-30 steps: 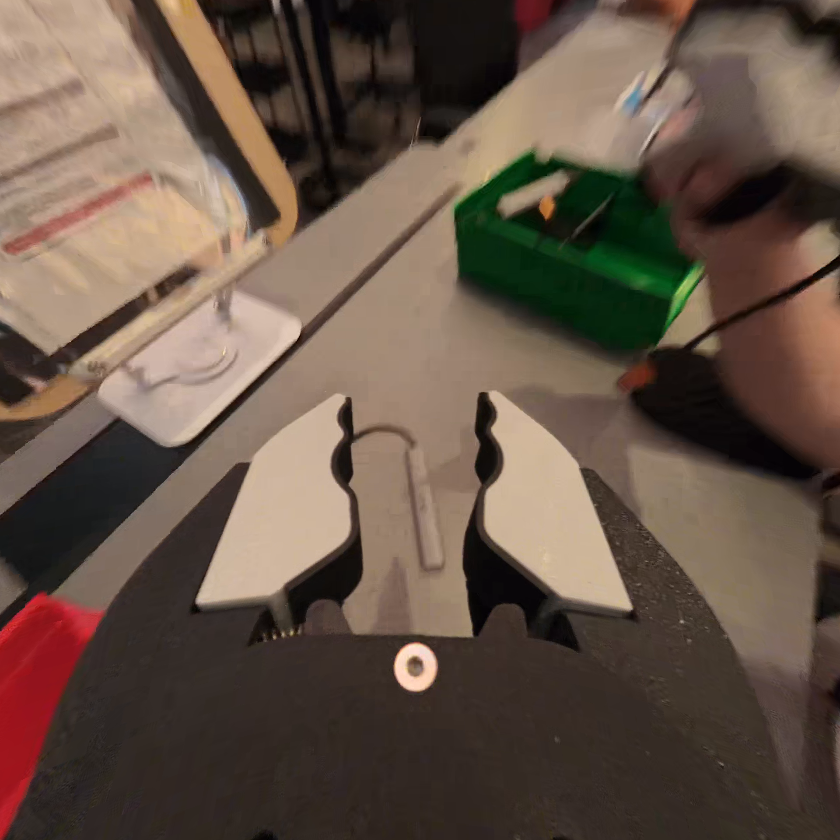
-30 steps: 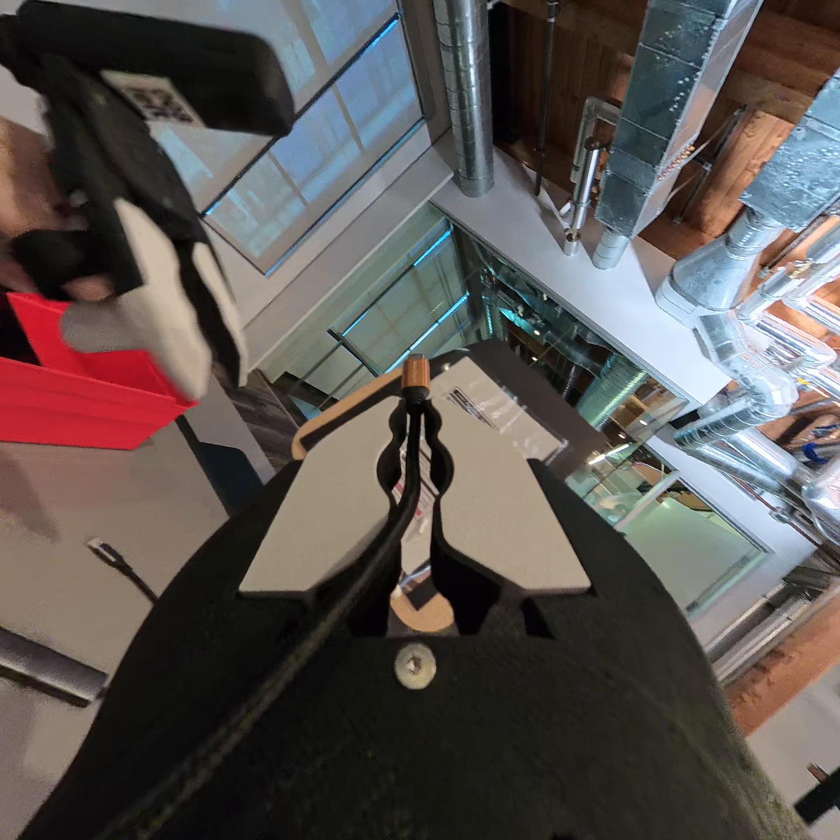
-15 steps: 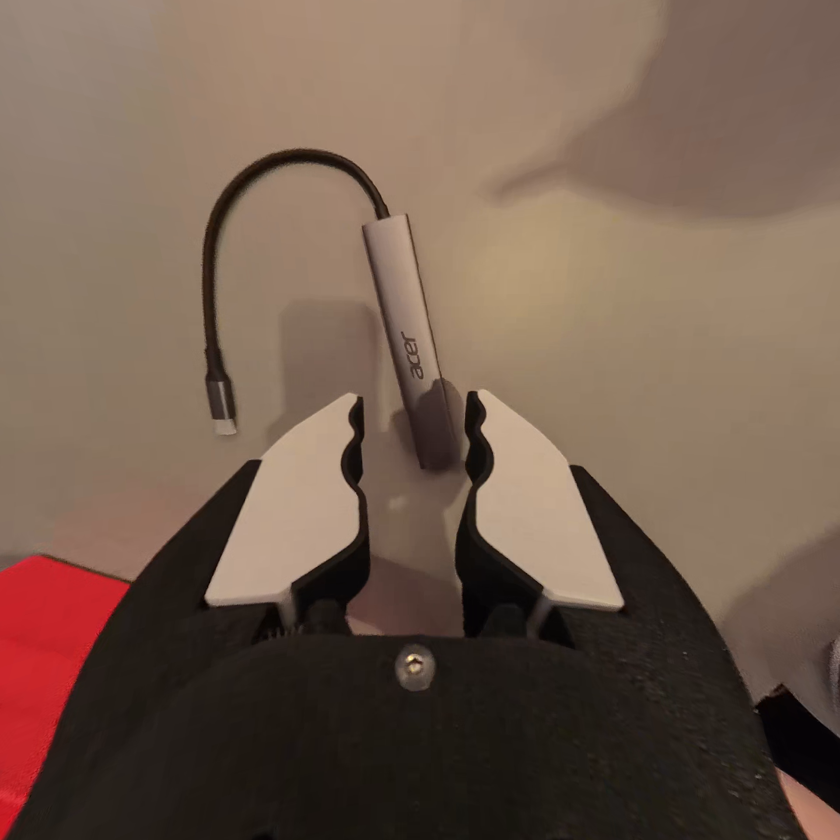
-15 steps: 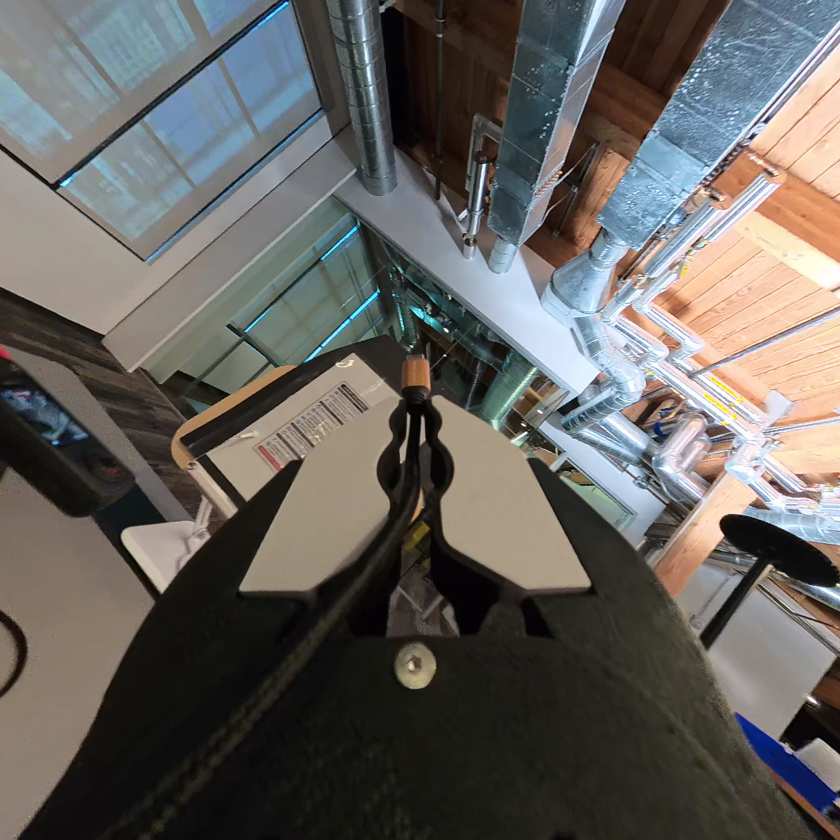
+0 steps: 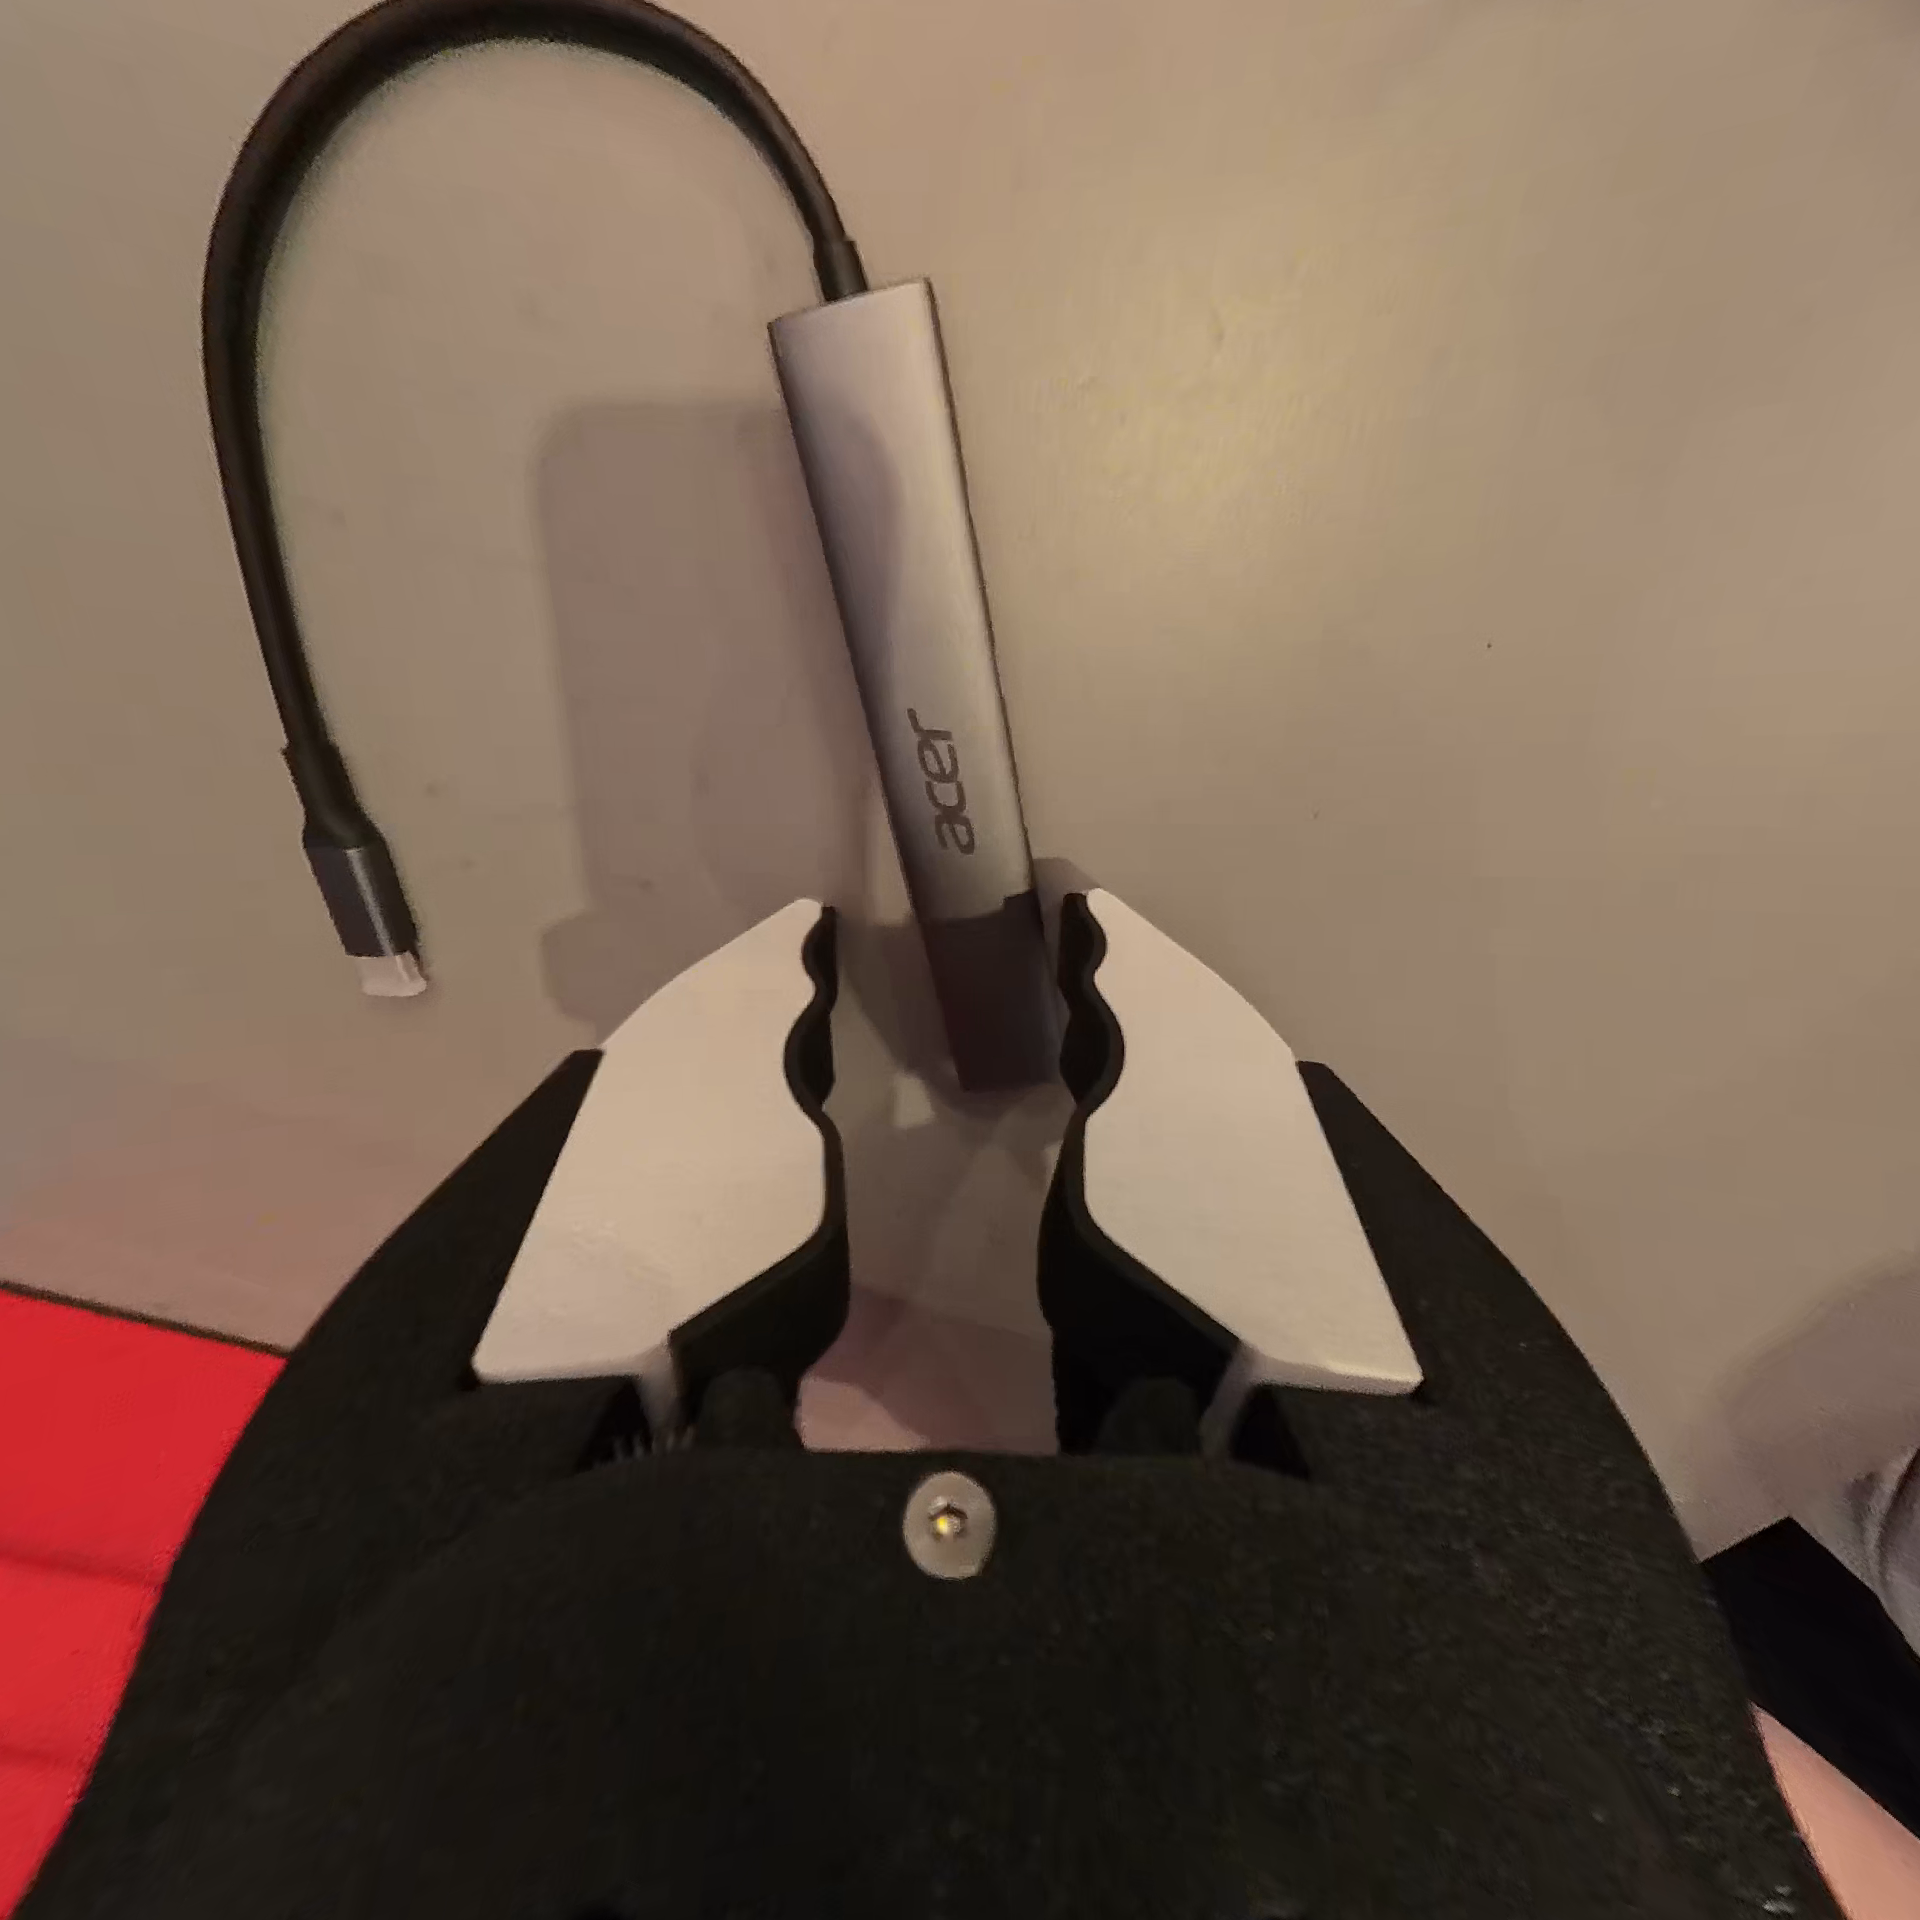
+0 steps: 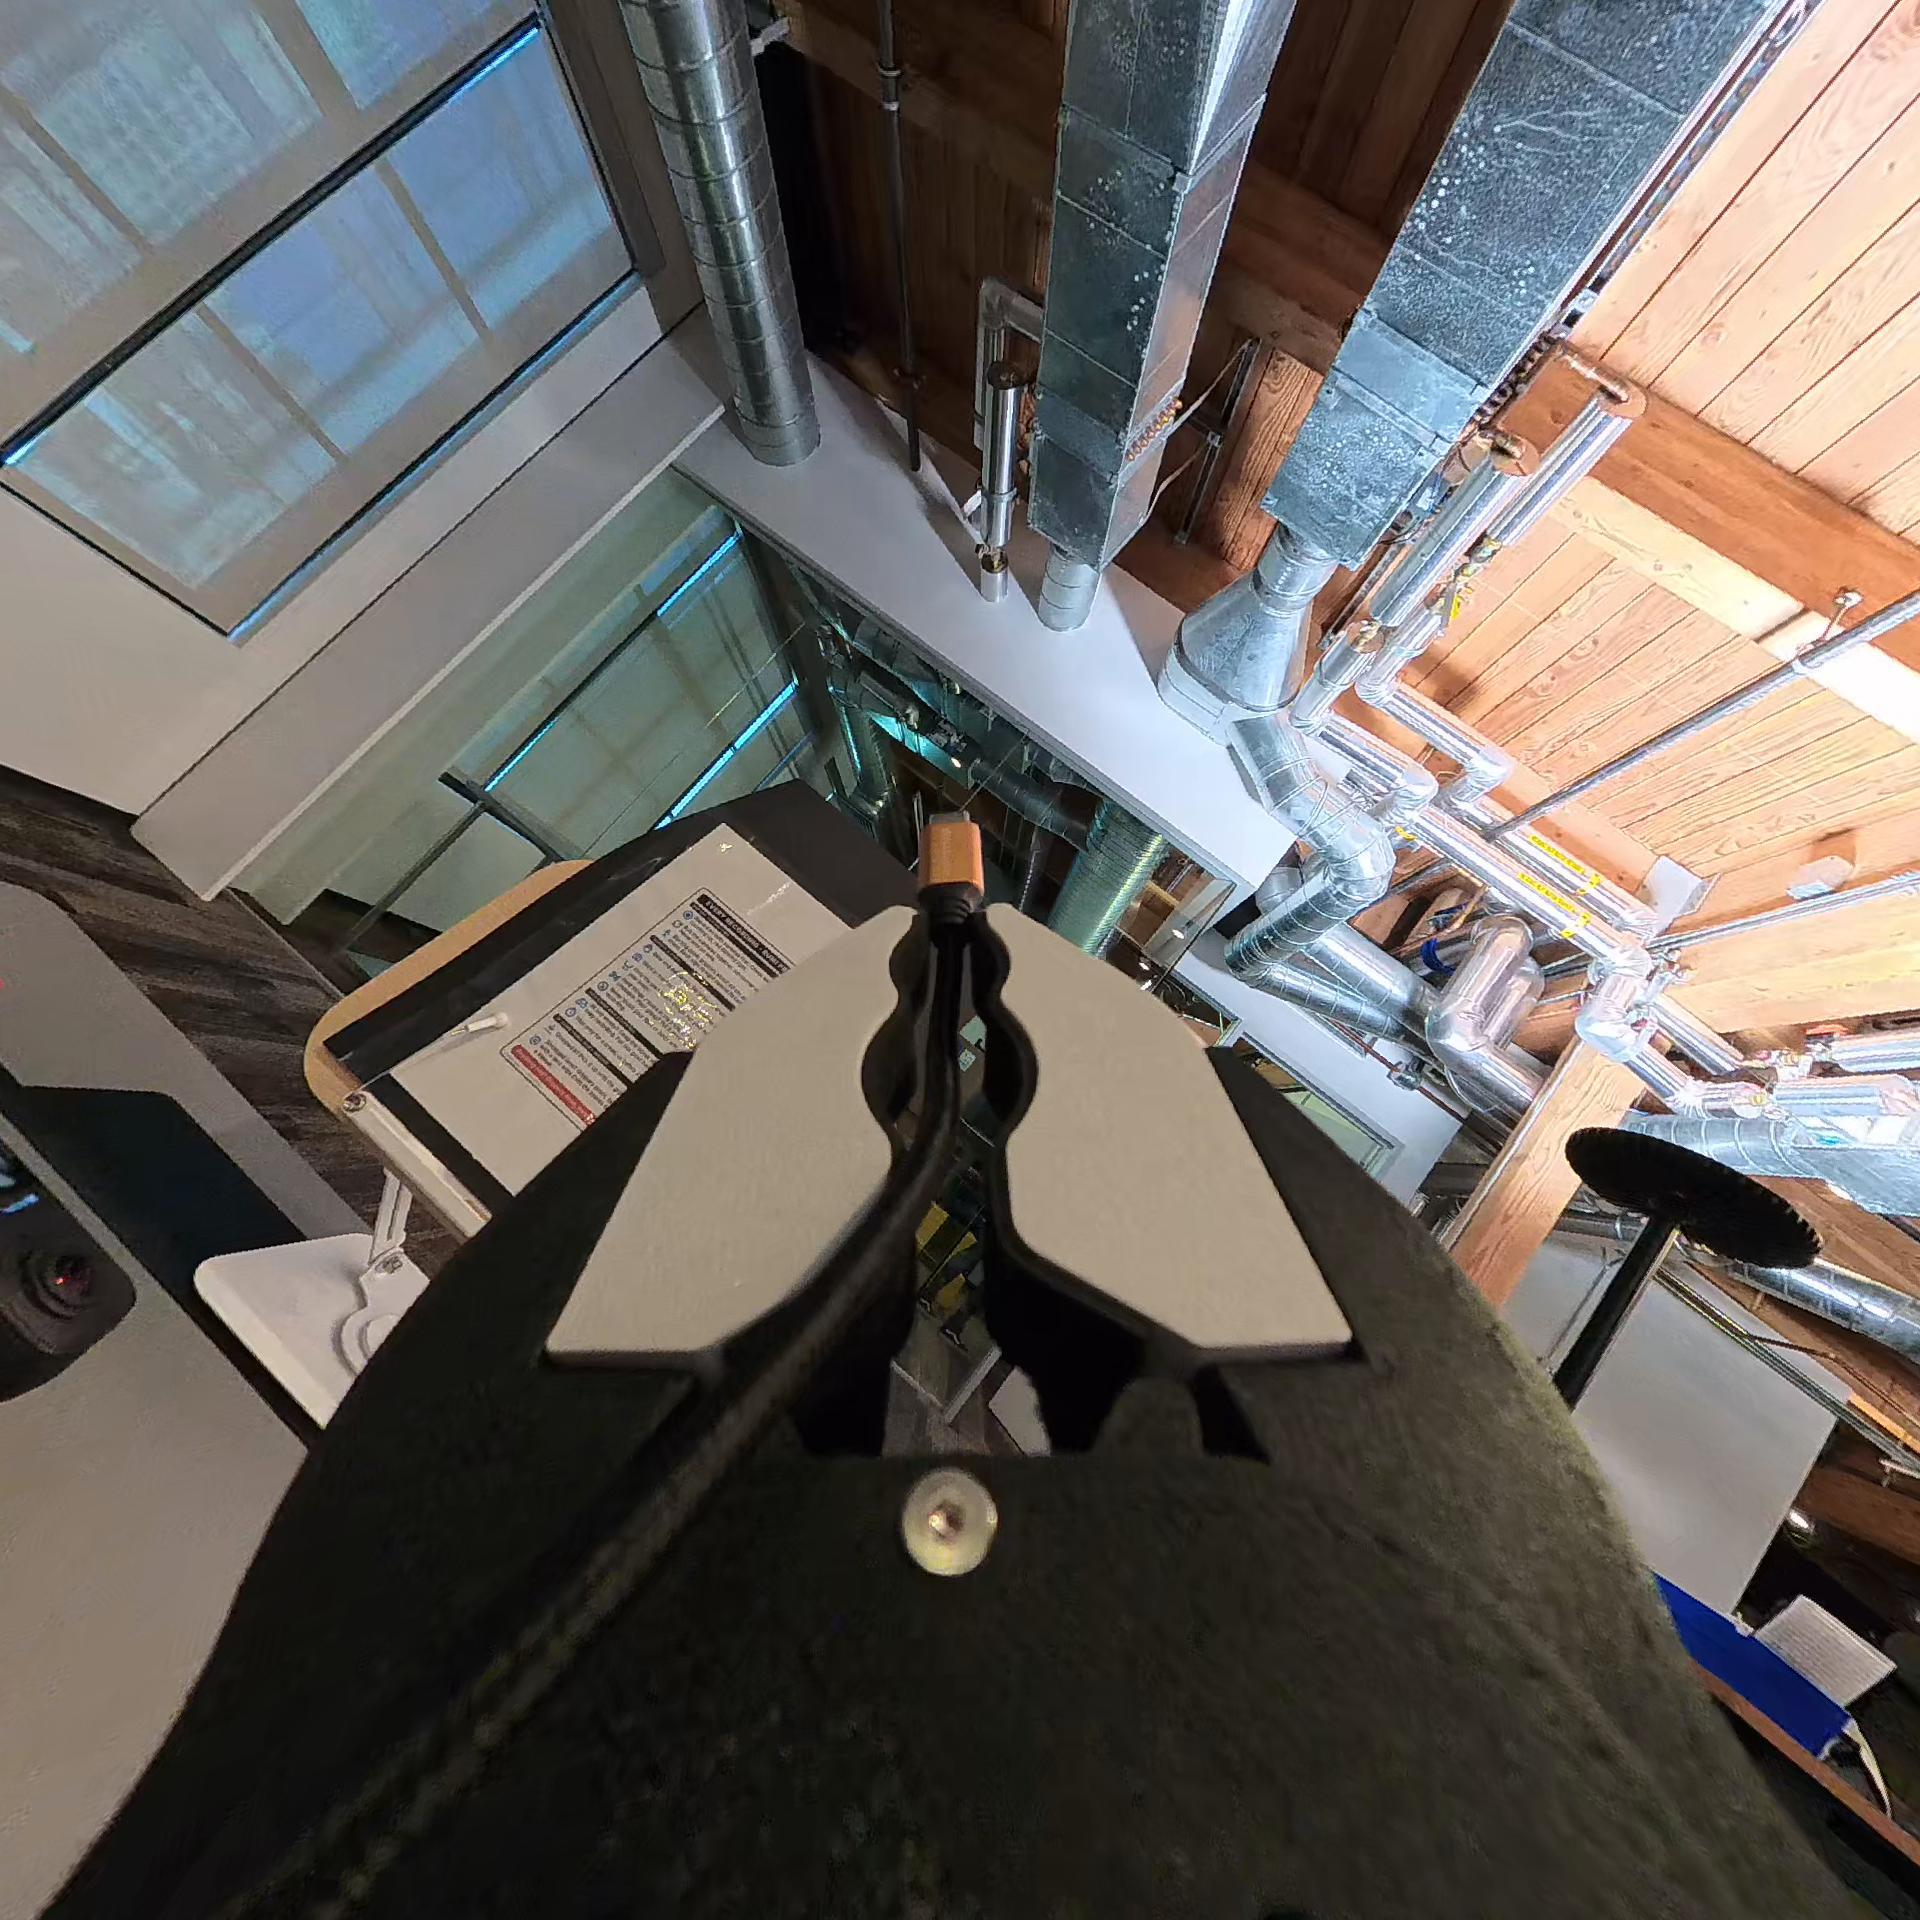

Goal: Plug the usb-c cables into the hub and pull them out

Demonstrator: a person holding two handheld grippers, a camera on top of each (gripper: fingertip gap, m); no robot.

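while right gripper (image 6: 951, 914) tilts ceilingward, left gripper (image 5: 945, 925) straddles hub (image 5: 914, 665).

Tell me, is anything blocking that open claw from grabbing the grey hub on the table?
Nothing visible. The left claw is open, and the hub already has its near end between the fingers, lying on bare table.

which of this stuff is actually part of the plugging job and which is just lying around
Part of the job:
- hub, lying on the table, its near end between the open left gripper
- its own lead, plug free
- cable, pinched in the right gripper

Lying about:
- red bin
- sign on a stand
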